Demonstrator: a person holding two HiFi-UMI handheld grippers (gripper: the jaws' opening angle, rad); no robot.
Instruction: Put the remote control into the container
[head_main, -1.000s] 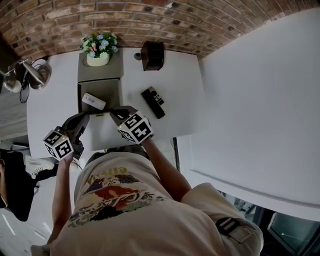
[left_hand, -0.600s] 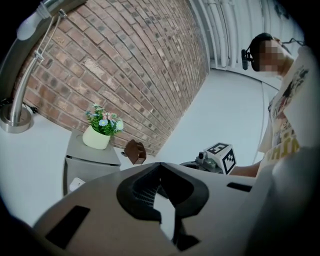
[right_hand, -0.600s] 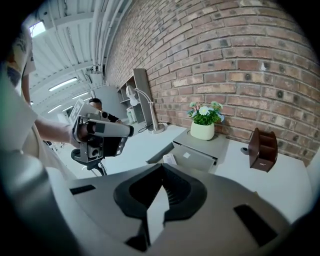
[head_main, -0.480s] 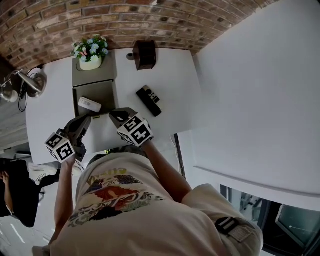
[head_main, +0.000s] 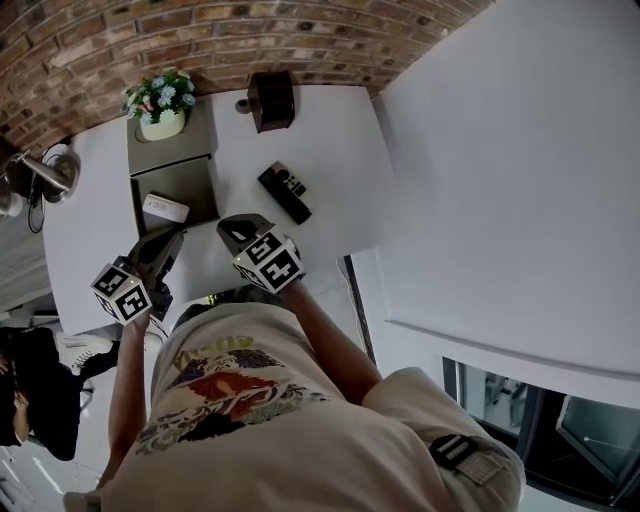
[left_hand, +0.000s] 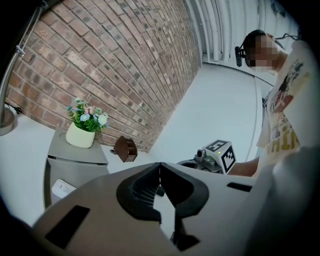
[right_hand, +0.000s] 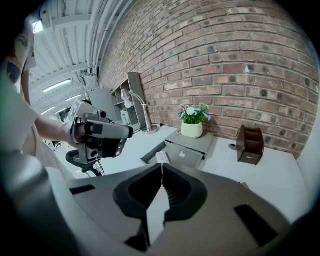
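Both grippers are held low over the near edge of the white table (head_main: 340, 170), side by side, a hand behind each. The left gripper (head_main: 172, 238) is clenched: its two jaws meet at the tips with nothing between them. The right gripper (head_main: 236, 226) is clenched just the same, jaws pressed together and empty, and it tips down toward the tabletop more steeply than the left one.

The black remote control (head_main: 284, 192) lies flat on the table ahead of the right gripper and a little off to its right, apart from the jaws and touched by nothing. The grey container (head_main: 185, 150) stands straight ahead of the left gripper, and its open front section is the part nearest those jaws. A white remote (head_main: 165, 208) already lies in that open section, just beyond the left gripper's tips.

On the closed top of the container, farther from the left gripper, sits a pot of flowers (head_main: 160, 110). A small brown wooden holder (head_main: 271, 100) stands well ahead of the right gripper, close to the brick wall (head_main: 100, 50). A desk lamp (head_main: 45, 175) is far out to the left of the left gripper
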